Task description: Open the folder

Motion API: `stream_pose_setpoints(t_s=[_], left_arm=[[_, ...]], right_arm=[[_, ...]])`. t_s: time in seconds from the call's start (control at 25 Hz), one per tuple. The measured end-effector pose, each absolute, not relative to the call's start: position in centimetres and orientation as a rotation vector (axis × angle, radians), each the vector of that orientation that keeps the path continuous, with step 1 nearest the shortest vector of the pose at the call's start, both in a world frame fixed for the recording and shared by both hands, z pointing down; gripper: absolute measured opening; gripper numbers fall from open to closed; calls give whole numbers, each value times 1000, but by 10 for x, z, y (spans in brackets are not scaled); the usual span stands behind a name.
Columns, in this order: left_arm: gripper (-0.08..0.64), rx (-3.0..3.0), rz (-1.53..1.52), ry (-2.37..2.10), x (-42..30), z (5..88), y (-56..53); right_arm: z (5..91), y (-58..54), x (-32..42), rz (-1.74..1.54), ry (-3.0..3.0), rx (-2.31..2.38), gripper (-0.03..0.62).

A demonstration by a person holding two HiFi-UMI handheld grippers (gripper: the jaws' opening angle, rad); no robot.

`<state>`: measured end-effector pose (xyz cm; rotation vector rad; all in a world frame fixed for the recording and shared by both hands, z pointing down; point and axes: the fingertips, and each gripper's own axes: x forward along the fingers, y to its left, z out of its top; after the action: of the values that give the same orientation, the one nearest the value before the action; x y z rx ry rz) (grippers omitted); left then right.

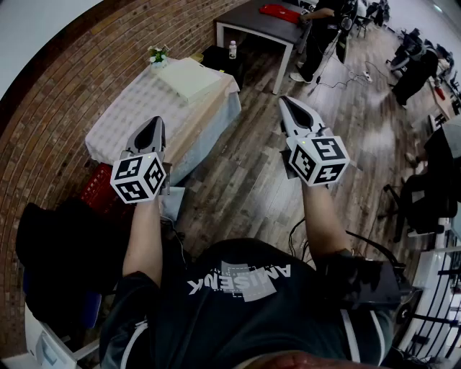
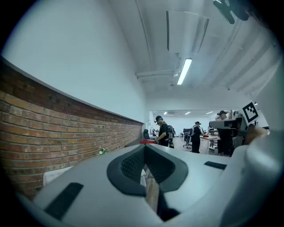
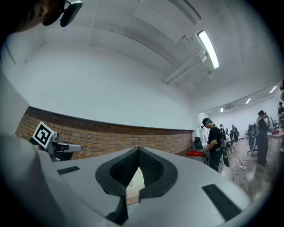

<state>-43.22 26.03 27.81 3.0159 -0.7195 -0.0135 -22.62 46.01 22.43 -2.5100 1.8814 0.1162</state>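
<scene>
A red plastic crate stands on the wood-plank floor at the far left, by the brick wall. Next to it stands a long table under a pale checked cloth.

At the tabletop's far corner by the wall sits a small pot of white flowers. Just beside it, a pale cream, flat rectangular folder lies closed on the tabletop's far end, reaching toward its right-hand edge.

The left gripper is held level, its tip showing against the tabletop's near edge, well apart from the folder. In its own view the left gripper has its jaws together at the tips with nothing between them (only a narrow slit lower down).

Further right, the right gripper is held level over the floor, off the table's right-hand edge. Its own view shows the right gripper with its jaws also meeting at the tips, holding nothing.

Beyond it stands a dark tabletop on white legs with a flat red thing at its far edge. A person in dark clothes stands at that table's right-hand end.
</scene>
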Motion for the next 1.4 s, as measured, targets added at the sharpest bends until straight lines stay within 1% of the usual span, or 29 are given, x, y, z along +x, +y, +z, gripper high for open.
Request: stream_pose_setpoints(t_s=[0.36, 0.84, 1.16, 1.4], left_arm=[[14, 3020, -33, -706, -437, 281, 259], [14, 3062, -68, -728, -445, 274, 227], [14, 3062, -84, -633, -450, 294, 213], [14, 3010, -96, -674, -443, 303, 197]], right_arm=[[228, 458, -234, 98, 1878, -2536, 40], [230, 435, -243, 41, 1833, -2533, 41], [246, 413, -264, 23, 1847, -2586, 41], [254, 395, -247, 5, 1883, -2546, 41]])
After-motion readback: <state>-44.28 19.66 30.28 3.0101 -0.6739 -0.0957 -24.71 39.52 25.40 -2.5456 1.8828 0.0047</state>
